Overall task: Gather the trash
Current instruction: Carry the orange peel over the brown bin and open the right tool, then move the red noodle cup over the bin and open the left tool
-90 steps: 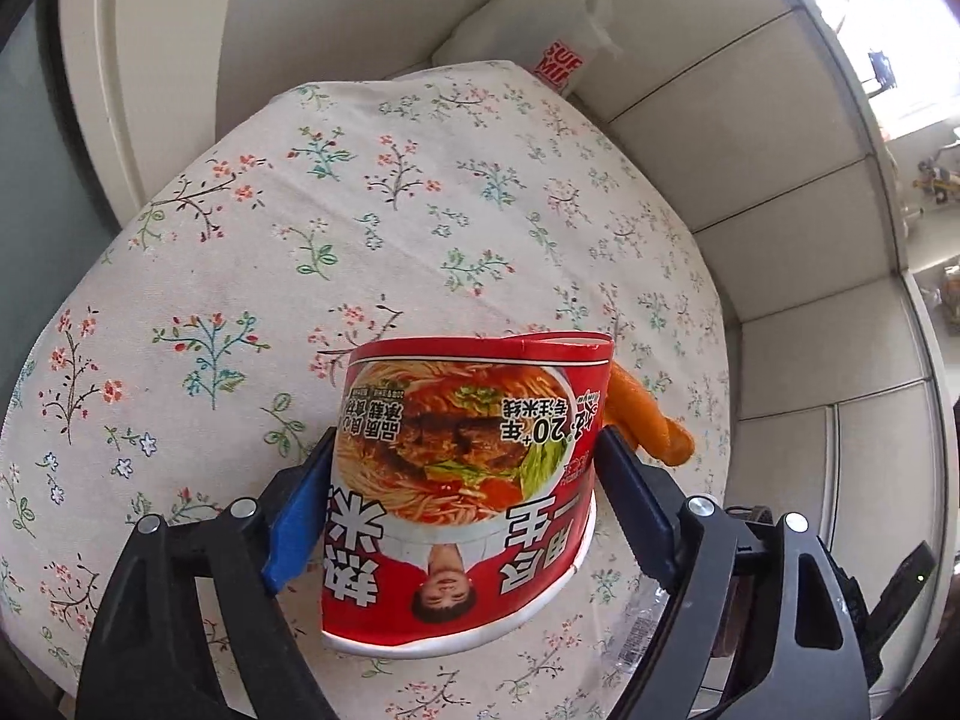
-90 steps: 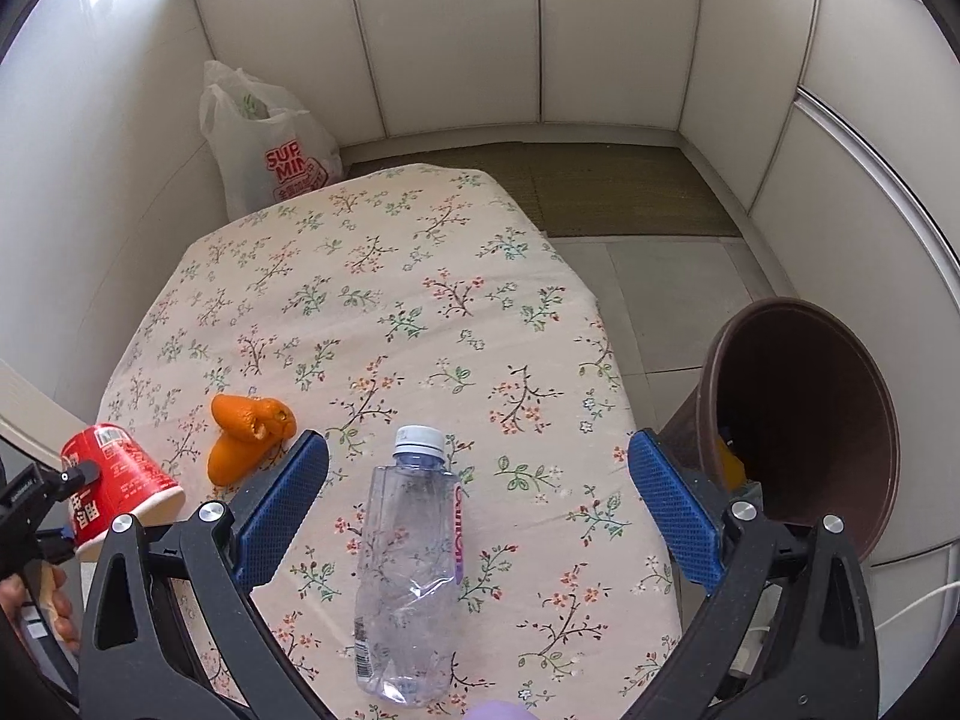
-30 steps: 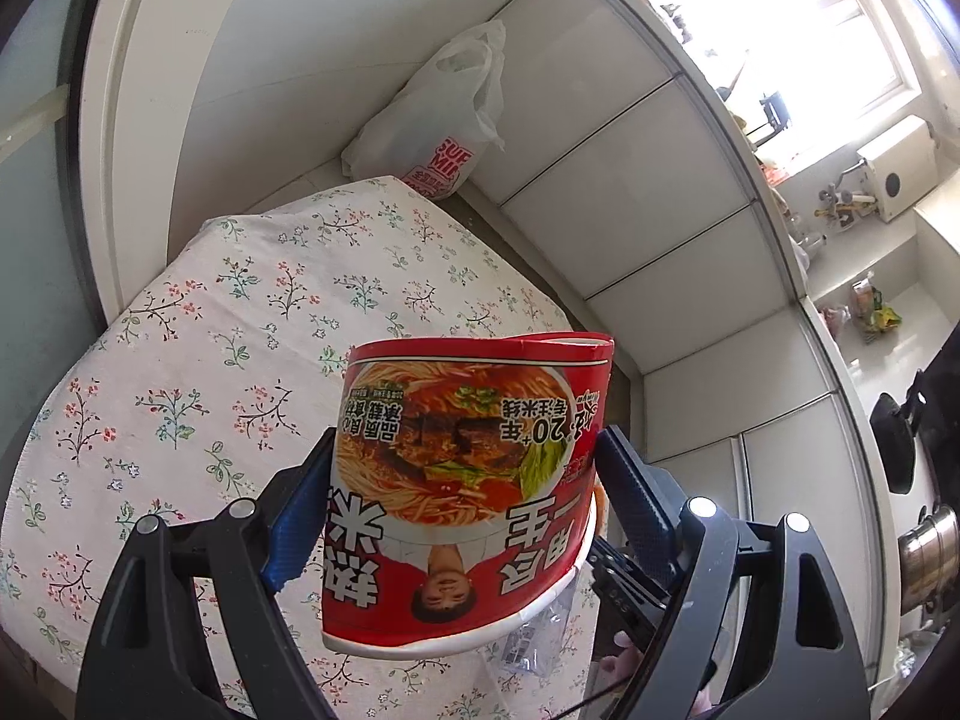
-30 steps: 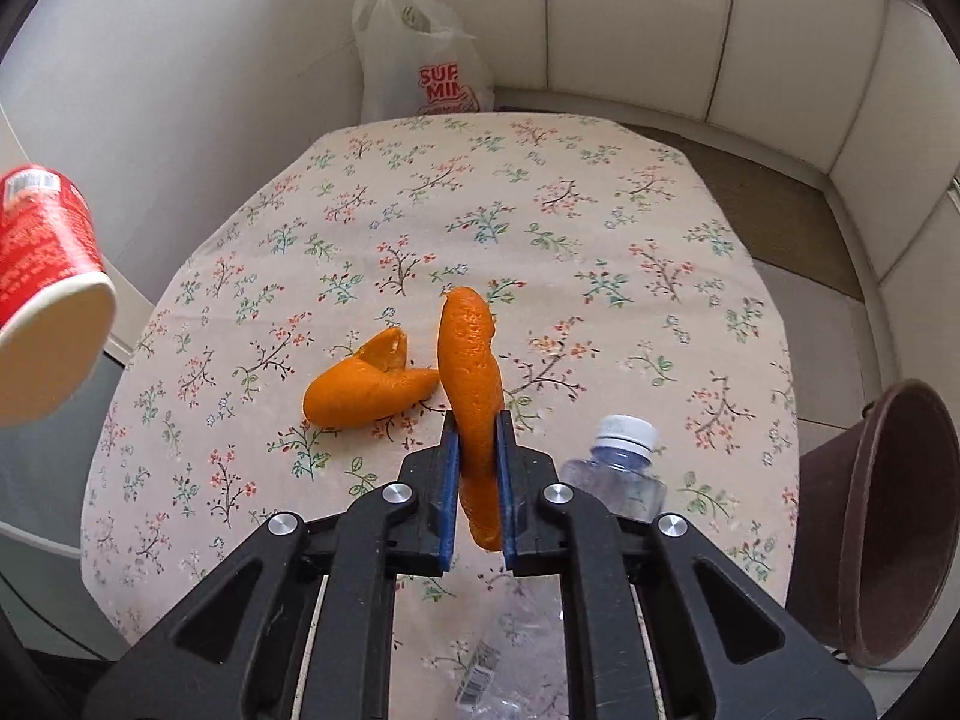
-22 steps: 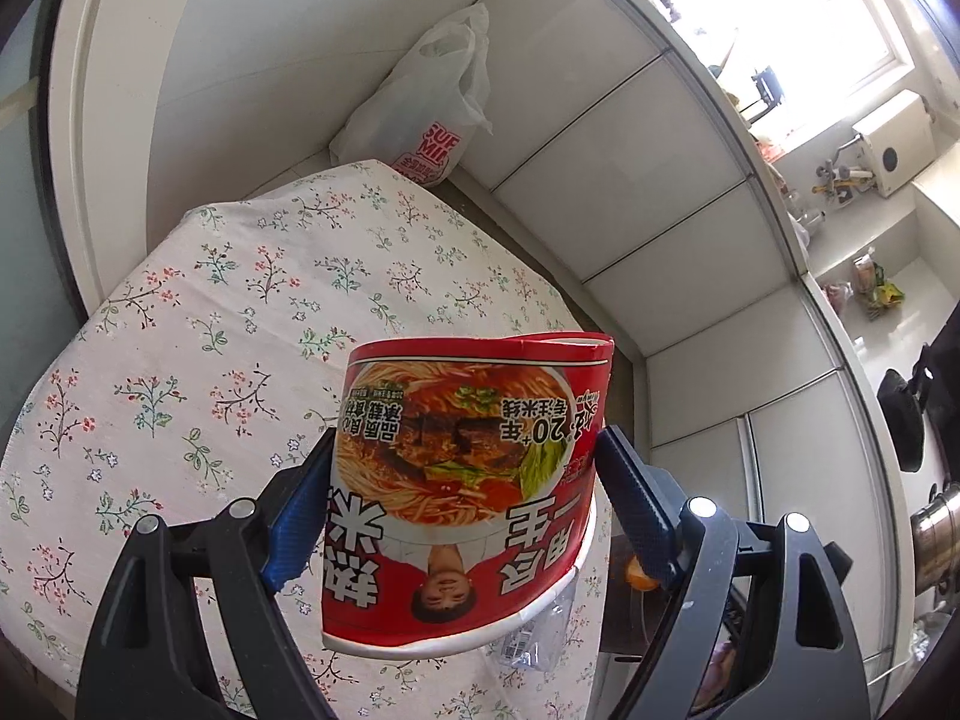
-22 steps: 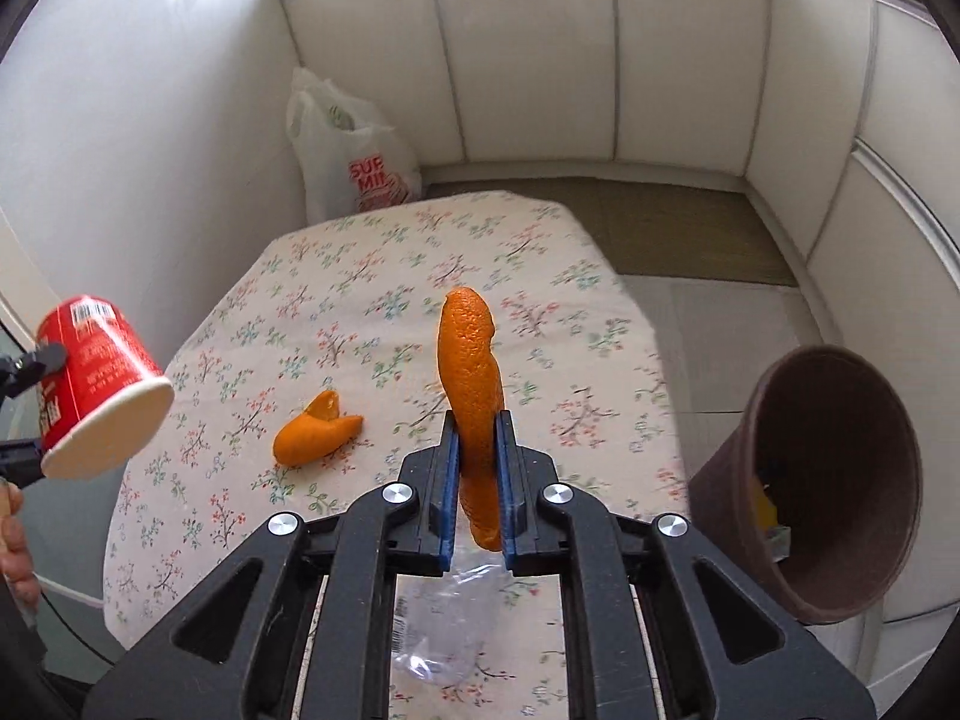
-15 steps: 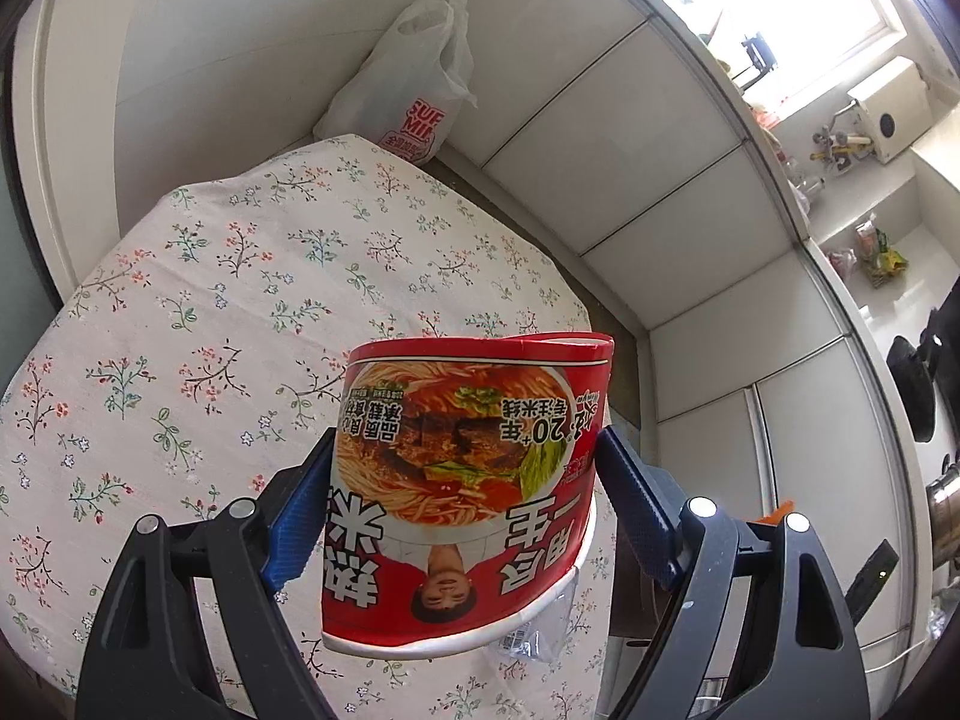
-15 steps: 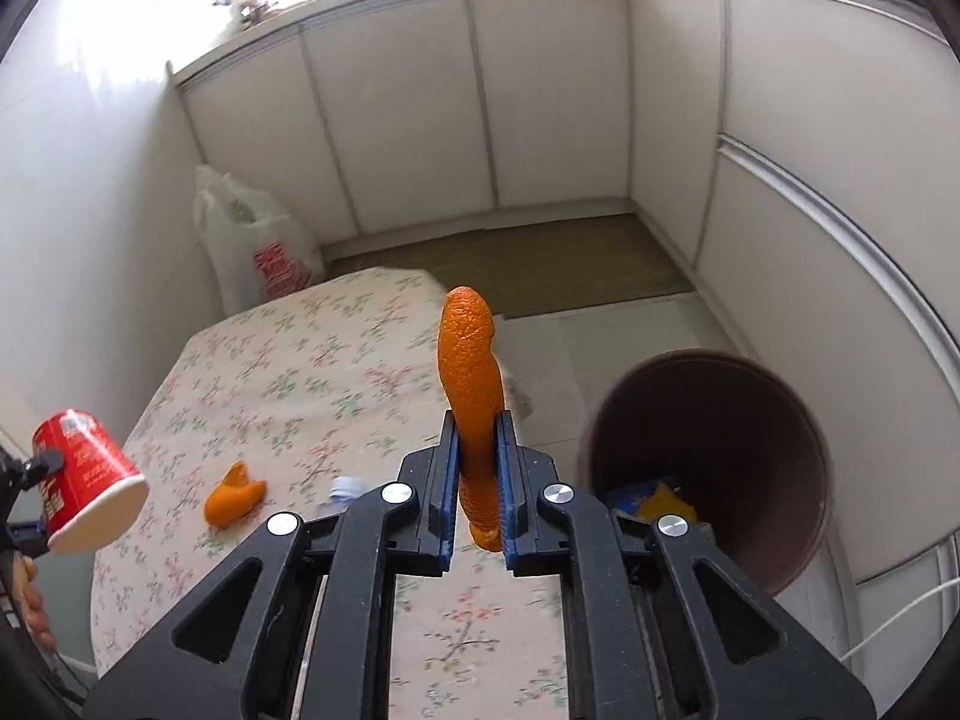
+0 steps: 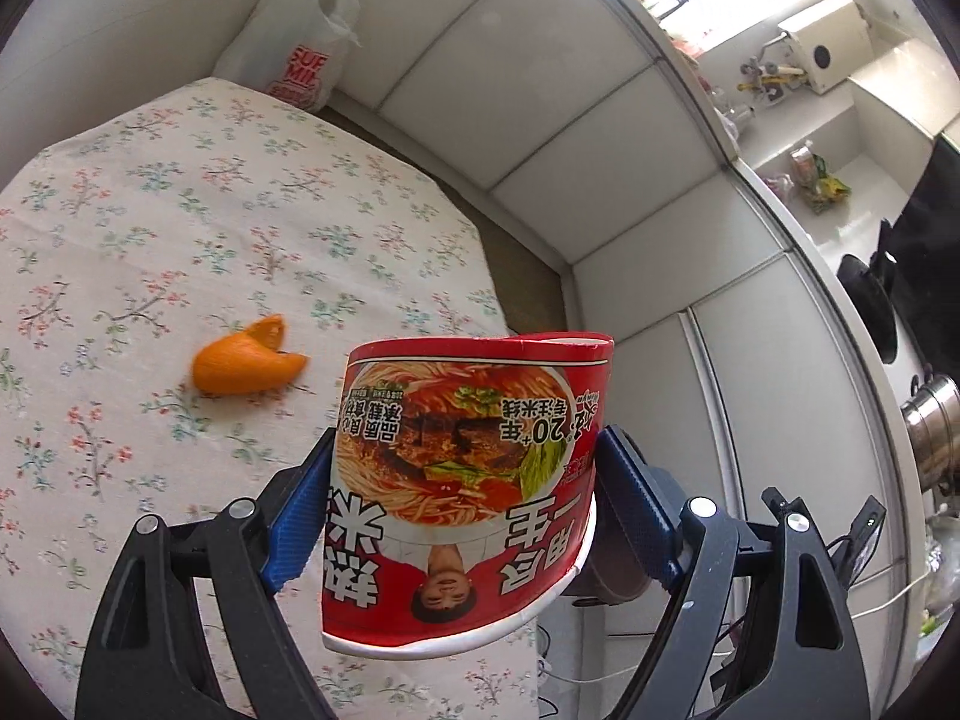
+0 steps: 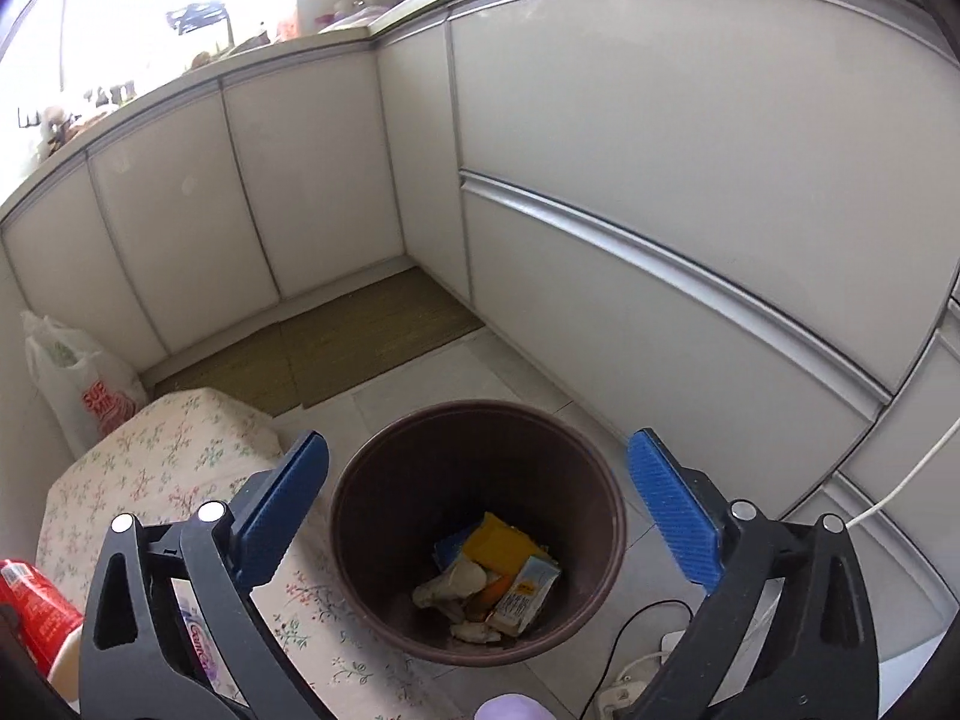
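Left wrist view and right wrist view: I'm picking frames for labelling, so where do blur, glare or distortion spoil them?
Left wrist view: the orange peel on the floral tablecloth is motion-smeared, the noodle cup stays sharp, the window corner is blown out. Right wrist view: mostly sharp, the trash bin is clear, glare at the upper left, cabinet lines bowed by the fisheye.

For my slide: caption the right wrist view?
Right gripper opening, empty, above the bin beside the table.
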